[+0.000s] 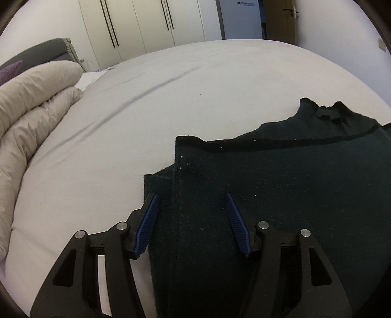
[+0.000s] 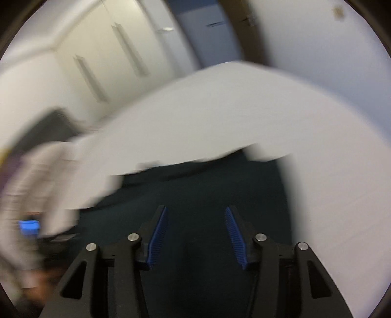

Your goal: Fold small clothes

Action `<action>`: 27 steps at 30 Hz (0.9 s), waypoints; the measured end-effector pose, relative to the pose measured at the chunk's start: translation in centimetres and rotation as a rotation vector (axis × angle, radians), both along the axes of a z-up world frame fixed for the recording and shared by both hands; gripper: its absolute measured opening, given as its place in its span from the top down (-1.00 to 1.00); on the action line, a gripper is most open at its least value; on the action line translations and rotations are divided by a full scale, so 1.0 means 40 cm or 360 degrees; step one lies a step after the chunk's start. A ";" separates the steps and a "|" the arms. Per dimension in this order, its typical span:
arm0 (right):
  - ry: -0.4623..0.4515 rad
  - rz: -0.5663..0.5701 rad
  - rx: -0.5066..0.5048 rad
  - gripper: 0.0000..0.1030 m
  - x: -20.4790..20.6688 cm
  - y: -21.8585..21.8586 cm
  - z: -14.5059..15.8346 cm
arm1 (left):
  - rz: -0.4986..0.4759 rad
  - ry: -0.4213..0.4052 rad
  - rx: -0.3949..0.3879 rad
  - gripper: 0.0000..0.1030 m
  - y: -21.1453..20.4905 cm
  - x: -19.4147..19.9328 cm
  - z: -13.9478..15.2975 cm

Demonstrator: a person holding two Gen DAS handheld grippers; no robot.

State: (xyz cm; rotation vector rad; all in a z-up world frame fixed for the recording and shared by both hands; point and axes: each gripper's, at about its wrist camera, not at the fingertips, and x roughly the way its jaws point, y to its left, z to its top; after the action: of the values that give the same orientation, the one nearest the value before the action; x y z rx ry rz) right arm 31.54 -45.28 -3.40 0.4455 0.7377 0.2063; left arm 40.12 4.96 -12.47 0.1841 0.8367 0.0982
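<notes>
A dark green knit sweater [image 1: 281, 186] lies flat on the white bed sheet [image 1: 171, 93], collar [image 1: 326, 111] at the far right and its left side folded inward. My left gripper [image 1: 190, 195] hovers over the folded left edge with its blue pads [image 1: 149, 225] apart; the fabric lies between them and is not pinched. The right wrist view is blurred. There my right gripper [image 2: 196, 208] stands open over the sweater [image 2: 200, 186], with nothing clamped between its pads [image 2: 234, 234].
A bunched beige duvet [image 1: 31, 105] lies along the bed's left side, with a dark headboard [image 1: 39, 52] behind it. White wardrobe doors [image 1: 136, 24] and a doorway [image 1: 281, 19] stand beyond the bed. A blurred blue patch [image 2: 29, 226] shows at the left.
</notes>
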 end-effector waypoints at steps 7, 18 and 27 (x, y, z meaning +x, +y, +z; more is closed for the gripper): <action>0.0225 0.0497 0.0323 -0.04 -0.058 0.240 -0.121 | -0.0004 -0.0020 0.0037 -0.12 -0.013 -0.003 -0.013; 0.0163 0.0056 0.0470 0.55 -0.128 -0.065 -0.150 | -0.0006 -0.0028 -0.0005 -0.12 0.000 -0.006 -0.012; 0.0005 -0.0456 0.0426 0.28 -0.235 -0.257 -0.084 | -0.0005 -0.0040 -0.0024 -0.12 0.003 -0.005 -0.015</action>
State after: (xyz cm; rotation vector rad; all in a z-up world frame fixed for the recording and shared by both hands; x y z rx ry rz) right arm 22.13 -55.55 -6.78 0.7997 0.6426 0.0345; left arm 39.92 5.09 -13.08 0.1694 0.8119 0.0913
